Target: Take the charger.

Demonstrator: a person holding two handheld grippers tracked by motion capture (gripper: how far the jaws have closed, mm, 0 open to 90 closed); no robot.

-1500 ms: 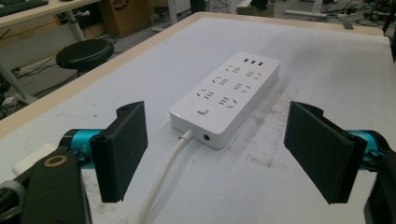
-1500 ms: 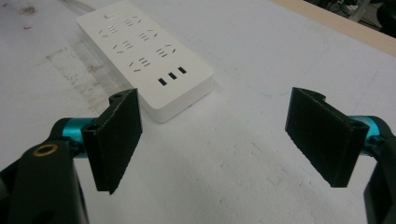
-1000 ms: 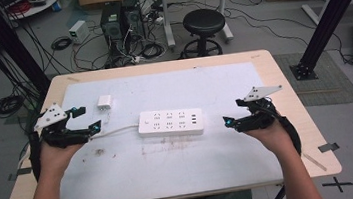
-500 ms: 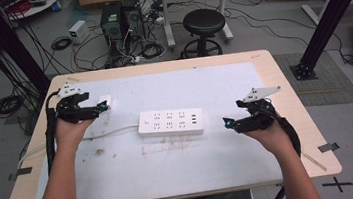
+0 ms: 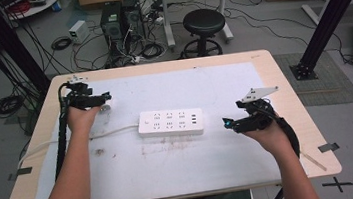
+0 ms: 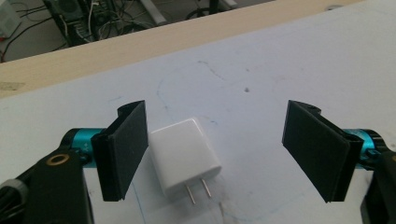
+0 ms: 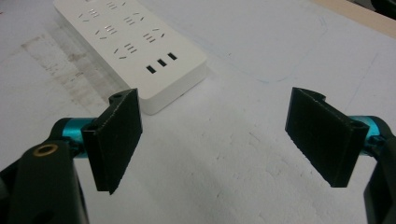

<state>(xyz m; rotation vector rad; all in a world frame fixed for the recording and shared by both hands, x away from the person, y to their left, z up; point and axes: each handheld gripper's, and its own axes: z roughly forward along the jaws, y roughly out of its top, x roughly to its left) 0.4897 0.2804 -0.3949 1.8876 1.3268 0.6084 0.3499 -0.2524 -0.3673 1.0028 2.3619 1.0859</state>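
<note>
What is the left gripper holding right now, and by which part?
Nothing yet. The left gripper has been closing around the white charger, but one side remains clear.

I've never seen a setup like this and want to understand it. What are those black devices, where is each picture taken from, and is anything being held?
A person at a table holds a hand-held gripper in each hand: a tool with two black jaws.

The high view looks down from above. The other two come from cameras riding on the grippers, looking along their jaws.

On the table lie a white power strip and a small white charger.

The left hand-held gripper has the charger between its jaws, close beside one, with a clear gap at the other. The jaws have just been closing, but nothing is gripped yet. The right hand-held gripper is open near the strip's end, holding nothing.
</note>
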